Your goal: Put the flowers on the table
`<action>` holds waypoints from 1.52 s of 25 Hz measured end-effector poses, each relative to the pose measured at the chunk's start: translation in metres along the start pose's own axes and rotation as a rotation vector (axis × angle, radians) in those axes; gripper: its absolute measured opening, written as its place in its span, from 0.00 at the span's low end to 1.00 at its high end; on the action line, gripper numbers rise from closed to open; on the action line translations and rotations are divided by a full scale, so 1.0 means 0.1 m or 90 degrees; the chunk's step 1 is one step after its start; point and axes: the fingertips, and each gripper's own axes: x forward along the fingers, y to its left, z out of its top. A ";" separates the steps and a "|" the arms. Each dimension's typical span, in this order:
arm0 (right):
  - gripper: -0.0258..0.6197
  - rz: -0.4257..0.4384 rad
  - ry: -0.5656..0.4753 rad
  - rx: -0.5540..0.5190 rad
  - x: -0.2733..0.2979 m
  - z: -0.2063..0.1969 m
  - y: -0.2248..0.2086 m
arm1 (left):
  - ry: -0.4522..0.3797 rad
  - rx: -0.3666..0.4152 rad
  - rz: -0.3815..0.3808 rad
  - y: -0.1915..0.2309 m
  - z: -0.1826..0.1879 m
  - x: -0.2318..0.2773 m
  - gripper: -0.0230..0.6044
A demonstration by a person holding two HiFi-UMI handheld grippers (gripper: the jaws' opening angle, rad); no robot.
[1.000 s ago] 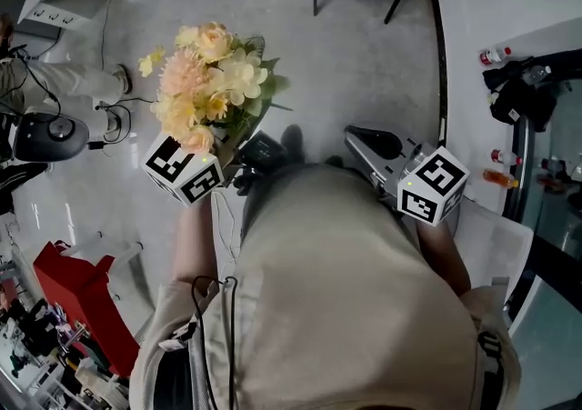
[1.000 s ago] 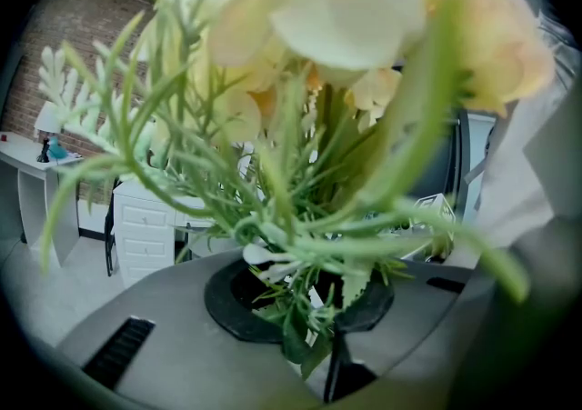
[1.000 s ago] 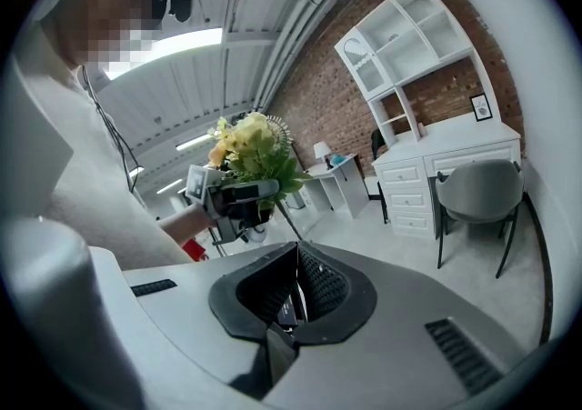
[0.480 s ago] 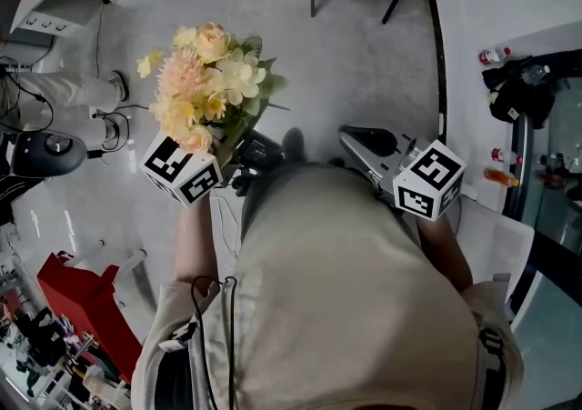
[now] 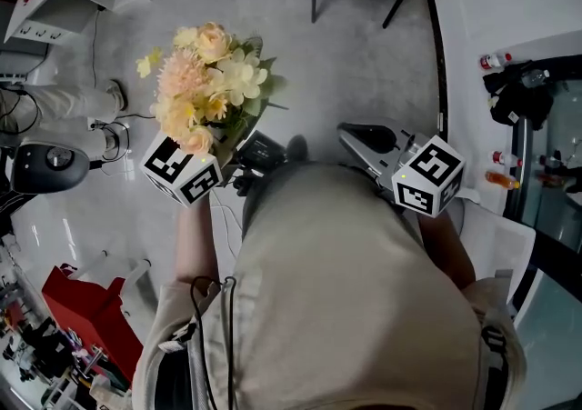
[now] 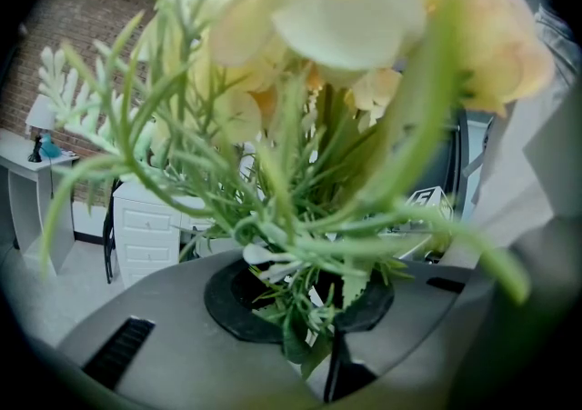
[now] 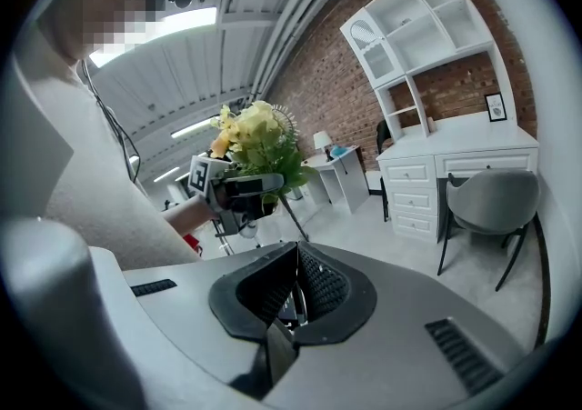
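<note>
Beige top (image 5: pixel 346 290) of person nearest in head view. Left gripper (image 6: pixel 314 308) clamped on green stems of flowers (image 5: pixel 207 72); pinch visible only in left gripper view, blooms blurred overhead. Right gripper (image 7: pixel 293 295) jaws closed together, empty. Flowers held at left above grey floor (image 5: pixel 364 54). Right gripper view shows them side-on: pale yellow and peach blooms, green leaves. Far: white desk (image 7: pixel 455 158), grey chair (image 7: pixel 491 204).

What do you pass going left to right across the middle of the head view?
black round device → flowers → right gripper → orange bottle
</note>
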 end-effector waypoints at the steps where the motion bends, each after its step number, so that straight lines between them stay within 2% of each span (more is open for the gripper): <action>1: 0.08 -0.001 0.000 -0.001 0.00 0.00 0.00 | -0.001 0.002 -0.002 0.00 0.00 0.00 0.17; 7: 0.08 -0.012 -0.002 -0.001 0.08 0.01 -0.04 | -0.001 0.019 -0.011 0.07 -0.04 0.01 0.17; 13: 0.08 -0.028 0.006 0.009 0.12 -0.04 -0.06 | 0.002 0.012 -0.017 0.12 -0.16 0.01 0.17; 21: 0.08 -0.016 0.015 0.015 0.21 -0.07 -0.08 | 0.003 0.009 -0.021 0.11 -0.22 0.02 0.17; 26: 0.08 0.006 0.011 0.004 0.29 0.01 -0.17 | 0.001 0.009 -0.002 0.11 -0.19 0.07 0.17; 30: 0.08 0.037 0.011 0.006 0.22 0.05 -0.35 | 0.010 -0.016 0.023 0.07 -0.17 0.29 0.17; 38: 0.08 0.064 -0.020 0.036 0.16 0.26 -0.75 | 0.038 -0.035 0.076 0.26 -0.02 0.60 0.17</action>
